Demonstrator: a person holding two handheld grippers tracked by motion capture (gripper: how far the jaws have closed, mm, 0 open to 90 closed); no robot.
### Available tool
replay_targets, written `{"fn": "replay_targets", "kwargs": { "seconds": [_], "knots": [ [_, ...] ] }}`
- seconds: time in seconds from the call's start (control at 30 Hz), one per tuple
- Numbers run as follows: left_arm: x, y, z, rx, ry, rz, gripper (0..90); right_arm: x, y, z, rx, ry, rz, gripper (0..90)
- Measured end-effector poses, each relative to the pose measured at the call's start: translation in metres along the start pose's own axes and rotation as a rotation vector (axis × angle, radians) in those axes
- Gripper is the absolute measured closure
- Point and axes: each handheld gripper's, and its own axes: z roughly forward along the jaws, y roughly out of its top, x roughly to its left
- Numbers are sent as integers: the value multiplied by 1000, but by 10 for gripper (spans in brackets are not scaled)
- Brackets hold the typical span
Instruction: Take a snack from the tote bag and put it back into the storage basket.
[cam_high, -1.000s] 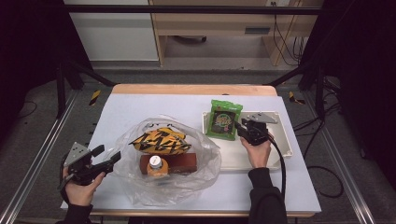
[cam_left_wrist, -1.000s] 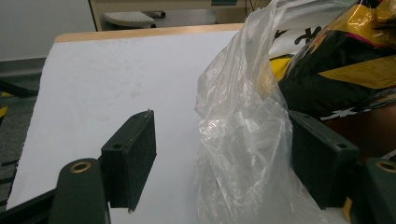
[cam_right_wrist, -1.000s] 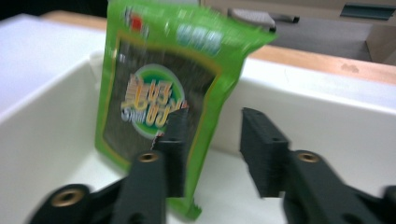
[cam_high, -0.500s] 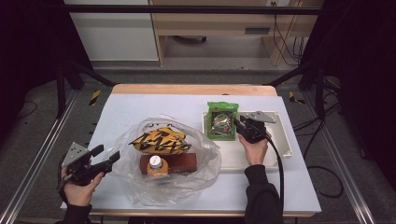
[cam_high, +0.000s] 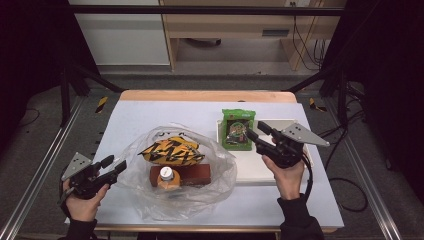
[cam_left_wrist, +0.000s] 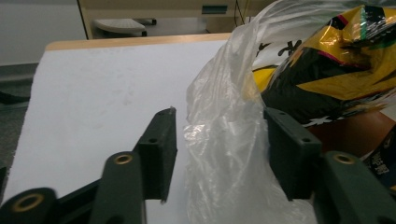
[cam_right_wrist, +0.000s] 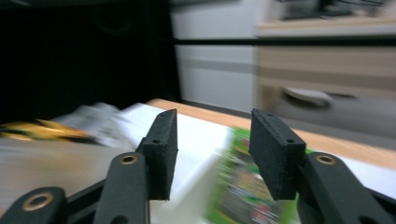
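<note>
White sheeting covers the table (cam_high: 150, 112), with dark floor and a wooden cabinet beyond. Your green printed snack packet (cam_high: 238, 129) lies on the far left part of the white rectangular tray (cam_high: 260, 172), at the table's right. Your right gripper (cam_high: 254, 132) has let go of it: a second ago its jaws sat over the packet, and they have just been opening, now spread and empty above it. Your left gripper (cam_left_wrist: 219, 140), near left, has just been closing around the edge of the clear crumpled plastic bag (cam_left_wrist: 224, 135), which holds a yellow-and-black foil pouch (cam_high: 172, 151); film lies between its jaws, not pinched. Placement looks complete; the bag appears next.
</note>
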Motion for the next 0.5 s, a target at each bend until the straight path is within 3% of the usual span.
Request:
{"fn": "replay_targets", "kwargs": {
  "seconds": [0.1,0.2,0.27,0.3,0.33,0.37,0.5],
  "knots": [
    [-1,0,0,6,6,7,559,30,11,0,-2,105,-39,421],
    [-2,-1,1,14,-7,9,611,53,11,6,22,198,-44,397],
    [-3,-2,4,33,-10,10,649,63,3,13,79,202,-75,437],
    [-3,-2,4,33,-10,10,669,63,3,13,79,202,-75,437],
    [-4,-5,6,49,-13,9,684,66,-11,20,153,185,-86,505],
    [-5,-6,8,59,-6,12,697,67,-20,22,188,166,-86,567],
    [-5,-12,14,96,7,20,748,68,-62,24,330,131,-96,629]
  ]
}}
